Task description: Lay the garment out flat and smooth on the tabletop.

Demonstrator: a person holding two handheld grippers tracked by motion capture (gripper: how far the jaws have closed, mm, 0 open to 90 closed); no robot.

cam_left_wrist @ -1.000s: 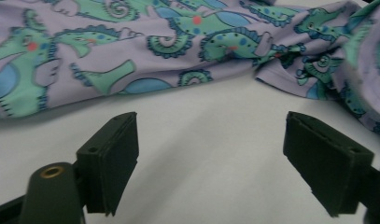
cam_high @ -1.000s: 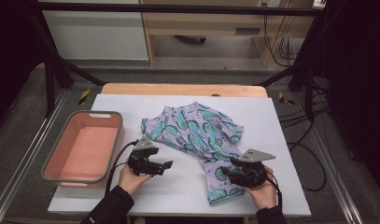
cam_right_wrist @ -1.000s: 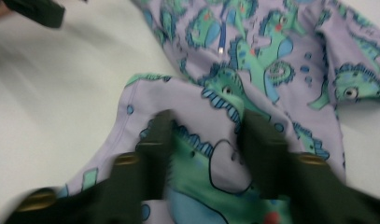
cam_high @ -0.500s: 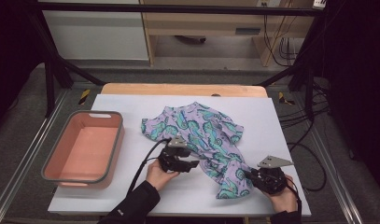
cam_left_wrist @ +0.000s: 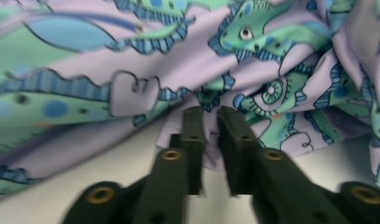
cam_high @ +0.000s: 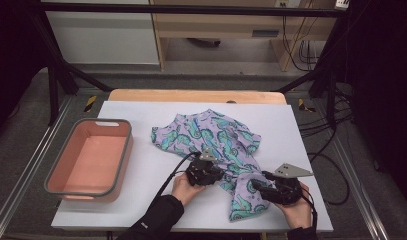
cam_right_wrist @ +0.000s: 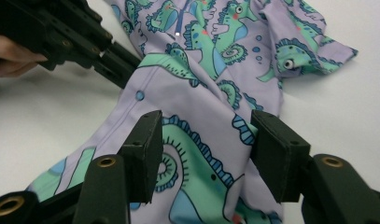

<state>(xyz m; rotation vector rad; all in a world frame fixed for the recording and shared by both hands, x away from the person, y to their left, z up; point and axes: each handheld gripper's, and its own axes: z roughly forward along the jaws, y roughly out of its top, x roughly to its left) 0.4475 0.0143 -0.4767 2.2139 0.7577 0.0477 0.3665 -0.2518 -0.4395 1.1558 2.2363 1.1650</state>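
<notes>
Garment: the lilac seahorse-print garment (cam_high: 211,145) is lying crumpled on the white table (cam_high: 141,115), right of centre, with a lower tail trailing toward the near edge.
Left gripper: the left gripper (cam_high: 215,174) is pinching a fold of the garment's lower edge; in the left gripper view its jaws are standing nearly together with cloth between them (cam_left_wrist: 211,122).
Right gripper: the right gripper (cam_high: 257,187) is resting over the garment's tail with its jaws spread wide, cloth lying between them but ungripped (cam_right_wrist: 204,140).
Surroundings: a pink bin (cam_high: 88,157) with a grey rim is sitting at the table's left side, well apart from the garment; cables (cam_high: 321,130) are trailing off the right side.
In the way: the left gripper's cable is running across the table toward the person's sleeve (cam_high: 156,220).
Change: since half a second ago, the left gripper is sitting closer to the right one, and the tail is lying more bunched between them.
Open room: bare table is lying between bin and garment, and along the far edge; both hands are working close to the near edge.
</notes>
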